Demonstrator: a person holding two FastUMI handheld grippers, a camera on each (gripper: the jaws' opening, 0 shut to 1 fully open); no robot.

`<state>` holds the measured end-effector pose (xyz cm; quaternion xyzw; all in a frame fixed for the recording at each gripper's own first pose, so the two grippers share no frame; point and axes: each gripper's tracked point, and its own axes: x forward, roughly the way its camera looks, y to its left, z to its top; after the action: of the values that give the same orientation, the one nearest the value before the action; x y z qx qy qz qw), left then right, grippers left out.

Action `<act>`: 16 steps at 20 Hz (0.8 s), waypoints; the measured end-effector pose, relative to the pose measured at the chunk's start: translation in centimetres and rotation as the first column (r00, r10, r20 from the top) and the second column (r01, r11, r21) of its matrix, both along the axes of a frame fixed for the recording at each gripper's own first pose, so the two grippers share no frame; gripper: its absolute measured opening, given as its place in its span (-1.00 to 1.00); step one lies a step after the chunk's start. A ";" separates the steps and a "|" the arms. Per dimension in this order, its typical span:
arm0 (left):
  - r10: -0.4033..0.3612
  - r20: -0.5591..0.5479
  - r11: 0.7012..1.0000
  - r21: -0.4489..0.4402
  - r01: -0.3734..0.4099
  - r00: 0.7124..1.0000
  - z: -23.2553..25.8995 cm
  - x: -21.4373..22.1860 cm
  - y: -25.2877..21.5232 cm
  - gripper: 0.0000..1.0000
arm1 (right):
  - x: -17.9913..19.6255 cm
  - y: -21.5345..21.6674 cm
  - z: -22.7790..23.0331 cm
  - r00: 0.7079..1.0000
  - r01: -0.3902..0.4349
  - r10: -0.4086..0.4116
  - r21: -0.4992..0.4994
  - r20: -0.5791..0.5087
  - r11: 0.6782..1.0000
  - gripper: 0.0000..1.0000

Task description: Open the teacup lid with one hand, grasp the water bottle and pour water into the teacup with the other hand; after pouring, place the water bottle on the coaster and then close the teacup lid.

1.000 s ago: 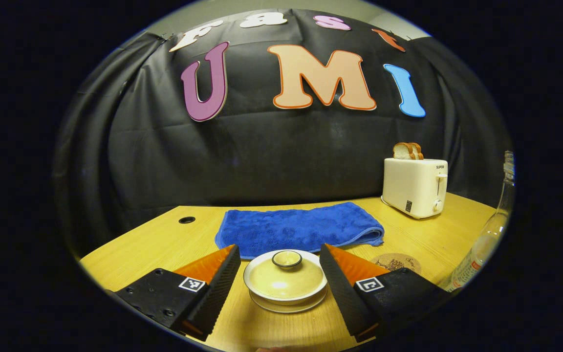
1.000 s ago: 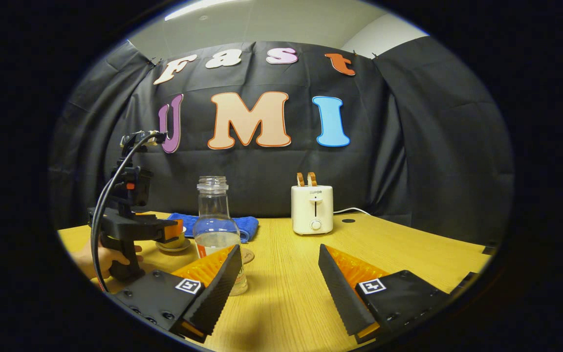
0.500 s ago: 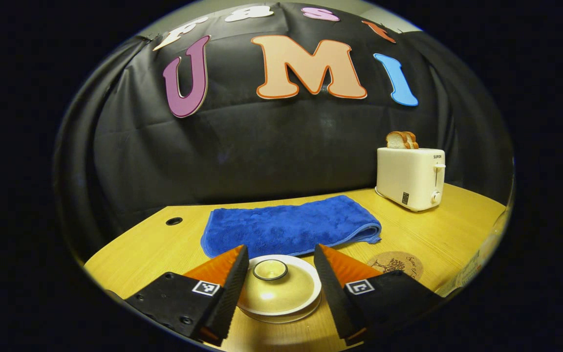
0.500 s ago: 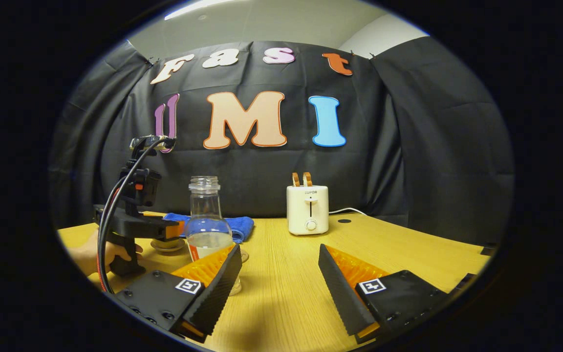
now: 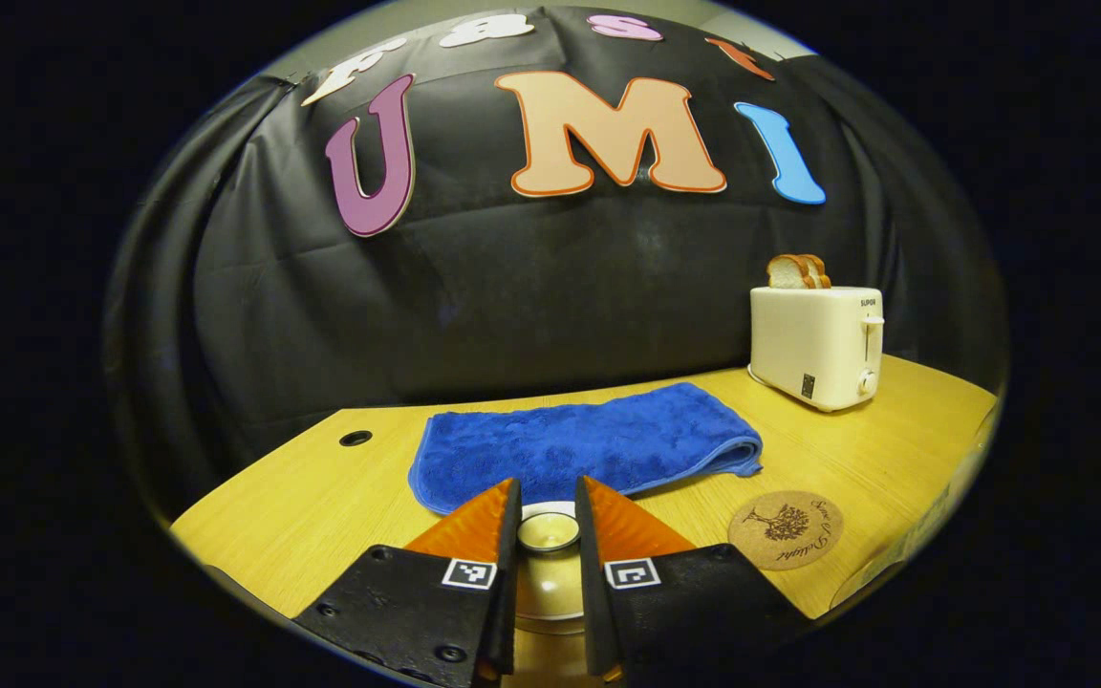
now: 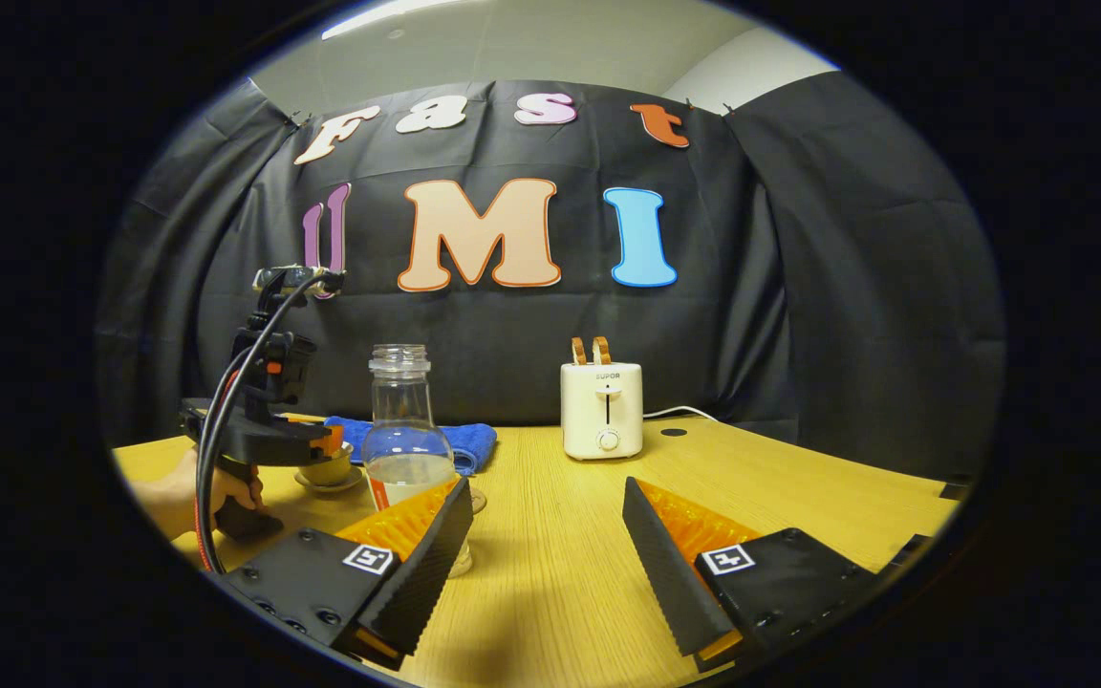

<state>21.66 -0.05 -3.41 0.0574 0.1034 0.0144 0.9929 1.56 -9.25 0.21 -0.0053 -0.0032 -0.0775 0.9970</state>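
A cream teacup (image 5: 550, 597) with its lid (image 5: 548, 532) on stands on a saucer at the table's near edge. My left gripper (image 5: 547, 483) is shut on the lid's small round knob, one finger on each side. In the right gripper view that same gripper (image 6: 326, 441) sits over the teacup (image 6: 329, 471), held by a hand (image 6: 178, 492). A clear, uncapped water bottle (image 6: 404, 449), part full, stands upright just beyond the left finger of my right gripper (image 6: 546, 487), which is open and holds nothing. The round cork coaster (image 5: 786, 529) lies to the right of the cup.
A folded blue towel (image 5: 589, 449) lies behind the cup. A white toaster (image 5: 816, 344) with bread in it stands at the back right, seen also in the right gripper view as the toaster (image 6: 601, 409). A cable hole (image 5: 356, 438) marks the wooden table's far left.
My left gripper moved forward over the cup and its fingers closed from wide apart onto the lid's knob. The right gripper stayed open and shifted only slightly.
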 end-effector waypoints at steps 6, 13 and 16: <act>0.017 0.024 1.000 -0.015 -0.017 1.000 0.6 -0.4 0.5 -0.55 | 0.0 0.0 0.0 1.000 0.000 0.000 0.000 0.000 1.000 0.99; 0.028 0.166 1.000 0.004 -0.029 0.986 2.8 -3.1 0.5 -0.55 | 0.0 0.0 0.0 1.000 0.000 0.000 0.000 0.001 1.000 0.99; 0.005 0.179 1.000 0.007 -0.007 0.984 3.1 -5.3 0.1 -0.55 | 0.0 0.1 0.0 1.000 -0.006 0.006 -0.001 0.001 1.000 0.97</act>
<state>16.32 0.09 -0.35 0.0592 0.0136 0.0230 0.9979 1.56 -9.14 0.21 -0.0055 -0.0038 -0.0746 0.9972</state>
